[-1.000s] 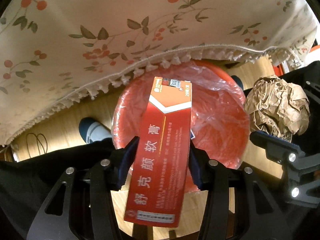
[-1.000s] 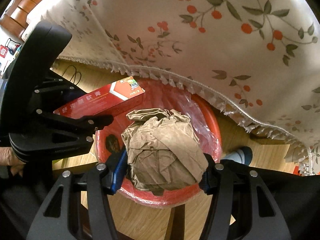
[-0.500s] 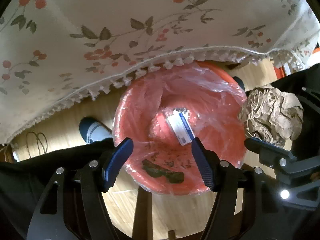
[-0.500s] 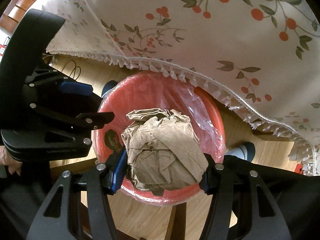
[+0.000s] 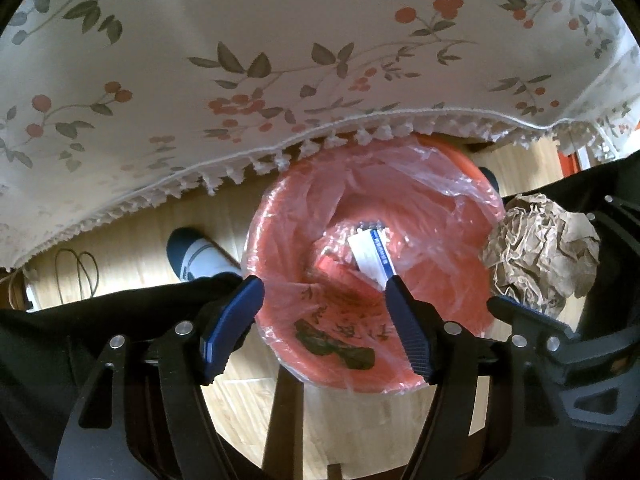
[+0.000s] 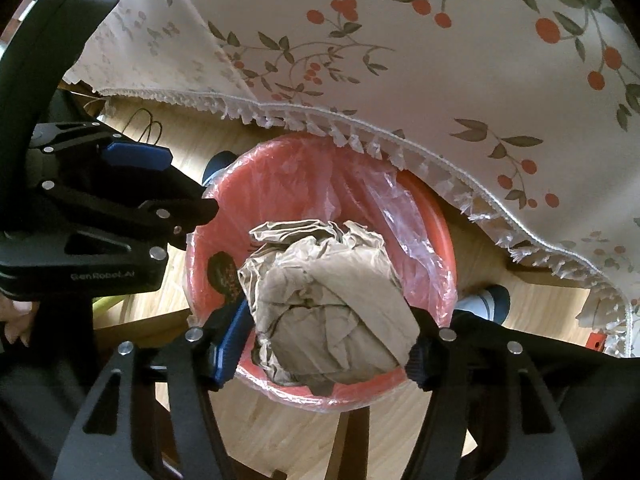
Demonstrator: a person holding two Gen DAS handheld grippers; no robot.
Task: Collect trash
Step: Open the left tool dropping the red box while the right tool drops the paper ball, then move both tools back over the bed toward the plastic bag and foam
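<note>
A red bin [image 5: 472,304] lined with a clear plastic bag stands on the wooden floor below the table edge; it also shows in the right wrist view [image 6: 436,220]. A red carton [image 5: 370,256] lies inside it, its white end up. My left gripper [image 5: 322,304] is open and empty above the bin; it shows in the right wrist view [image 6: 160,184] at the left. My right gripper [image 6: 328,312] is shut on a crumpled brown paper ball [image 6: 320,300] over the bin's near rim. The ball [image 5: 540,248] sits at the right of the left wrist view.
A white tablecloth [image 5: 280,60] with a cherry print and tasselled hem hangs over the far side of the bin [image 6: 400,60]. Two socked feet [image 5: 192,256] [image 6: 484,304] stand on the floor beside the bin. A cable loop [image 5: 76,272] lies at the left.
My left gripper opened and let go of the red carton, which dropped into the bin. My right gripper stays shut on the paper ball above the bin.
</note>
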